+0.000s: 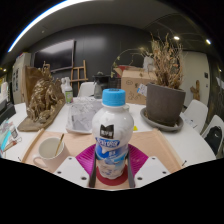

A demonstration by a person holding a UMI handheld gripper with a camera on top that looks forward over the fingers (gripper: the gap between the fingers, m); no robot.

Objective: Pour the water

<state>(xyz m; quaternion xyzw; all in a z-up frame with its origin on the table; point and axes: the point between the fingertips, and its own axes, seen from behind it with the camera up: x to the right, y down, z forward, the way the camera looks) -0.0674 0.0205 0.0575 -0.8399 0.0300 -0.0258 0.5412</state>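
Note:
A white plastic bottle [112, 135] with a light blue cap and a blue-and-white label stands upright between my fingers. My gripper [112, 168] is shut on the bottle, with the pink pads [85, 160] pressing on its lower body from both sides. Its base is over a round red coaster [112, 181] on a tan mat [150, 148]; whether it touches the coaster I cannot tell. A white cup [48, 151] with a stick in it stands on the mat to the left of the bottle.
On the white round table [190, 145], a grey pot with dry stems [165, 98] stands beyond the bottle to the right. A golden figure [42, 100] stands at the far left, a cardboard box [135, 84] at the back.

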